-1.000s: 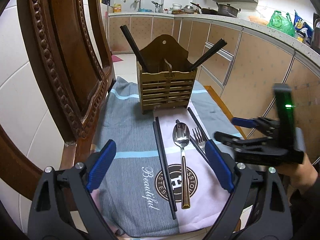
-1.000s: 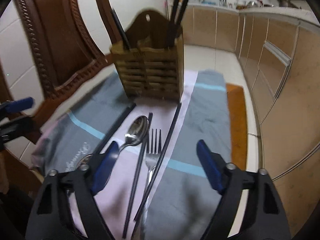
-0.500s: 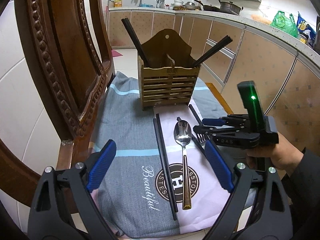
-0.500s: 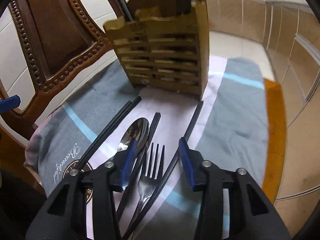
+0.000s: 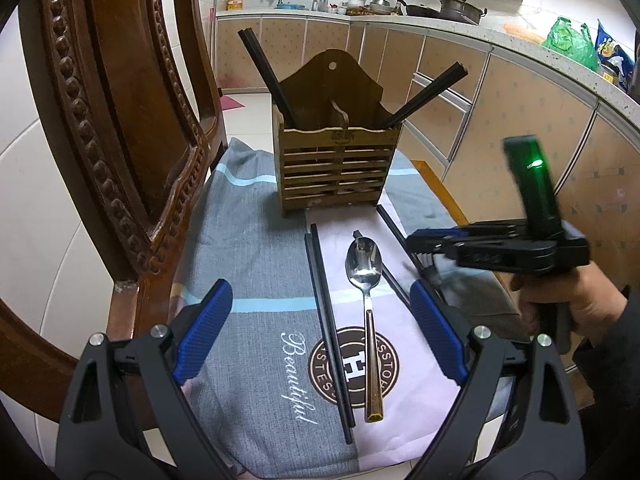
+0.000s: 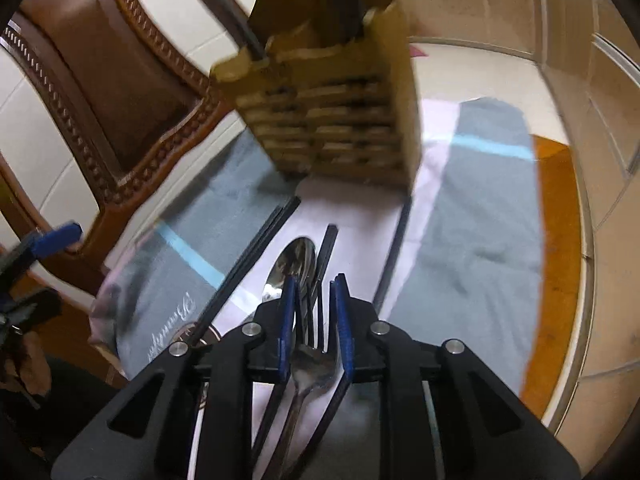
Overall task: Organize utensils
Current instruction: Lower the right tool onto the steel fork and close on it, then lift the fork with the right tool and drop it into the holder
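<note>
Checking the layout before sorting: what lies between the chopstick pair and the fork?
The spoon and a single chopstick beside it, clearest in the right wrist view.

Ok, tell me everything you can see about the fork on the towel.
The fork is shiny silver metal with four tines and a slim handle. It lies flat on the pale pink stripe of the towel, tines pointing toward the wooden utensil holder. The spoon lies to its left, and a black chopstick runs along each side. The right gripper straddles its head, jaws closing with the fork between them; whether the pads touch it yet is unclear. From the left wrist view it is mostly hidden.
</note>
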A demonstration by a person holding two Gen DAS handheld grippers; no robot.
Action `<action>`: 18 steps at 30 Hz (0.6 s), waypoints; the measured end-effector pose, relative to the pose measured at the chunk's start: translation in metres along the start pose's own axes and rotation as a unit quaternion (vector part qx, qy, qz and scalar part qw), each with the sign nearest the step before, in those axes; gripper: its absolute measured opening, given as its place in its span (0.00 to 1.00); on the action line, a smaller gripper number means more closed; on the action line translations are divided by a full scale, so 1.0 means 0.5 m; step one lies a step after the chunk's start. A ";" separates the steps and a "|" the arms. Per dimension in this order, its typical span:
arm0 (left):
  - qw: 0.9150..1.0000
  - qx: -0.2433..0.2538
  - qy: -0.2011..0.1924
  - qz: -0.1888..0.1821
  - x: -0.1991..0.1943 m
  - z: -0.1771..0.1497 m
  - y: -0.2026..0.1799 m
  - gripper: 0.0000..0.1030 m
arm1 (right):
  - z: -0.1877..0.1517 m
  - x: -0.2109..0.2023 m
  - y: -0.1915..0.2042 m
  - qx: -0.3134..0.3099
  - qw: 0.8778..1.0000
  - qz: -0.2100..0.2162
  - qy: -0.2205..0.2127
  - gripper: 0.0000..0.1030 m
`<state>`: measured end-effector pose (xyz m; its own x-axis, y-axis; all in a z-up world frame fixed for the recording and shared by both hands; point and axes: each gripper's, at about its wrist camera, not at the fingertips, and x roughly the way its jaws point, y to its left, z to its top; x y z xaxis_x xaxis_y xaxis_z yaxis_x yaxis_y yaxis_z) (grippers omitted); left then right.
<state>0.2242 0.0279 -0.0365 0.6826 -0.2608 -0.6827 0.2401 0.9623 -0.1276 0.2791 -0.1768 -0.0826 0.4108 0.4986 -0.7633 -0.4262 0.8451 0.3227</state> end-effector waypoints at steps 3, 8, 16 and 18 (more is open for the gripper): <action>1.000 -0.004 -0.001 0.002 0.000 0.002 0.003 0.86 | 0.001 -0.038 0.012 -0.005 1.000 -0.010 -0.025 0.19; 1.000 -0.005 -0.006 0.004 -0.006 0.004 0.003 0.86 | -0.006 -0.109 0.048 -0.018 0.996 -0.036 -0.077 0.18; 1.000 -0.011 -0.016 0.001 -0.018 0.007 0.008 0.86 | -0.008 -0.244 0.149 -0.068 0.978 -0.101 -0.168 0.07; 1.000 -0.013 -0.016 0.001 -0.019 0.007 0.011 0.86 | -0.004 -0.266 0.167 -0.074 0.973 -0.116 -0.187 0.06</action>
<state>0.2216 0.0355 -0.0281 0.7051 -0.2599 -0.6598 0.2198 0.9647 -0.1452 0.1871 -0.1729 0.0447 0.7622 0.3573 -0.5399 -0.3880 0.9197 0.0610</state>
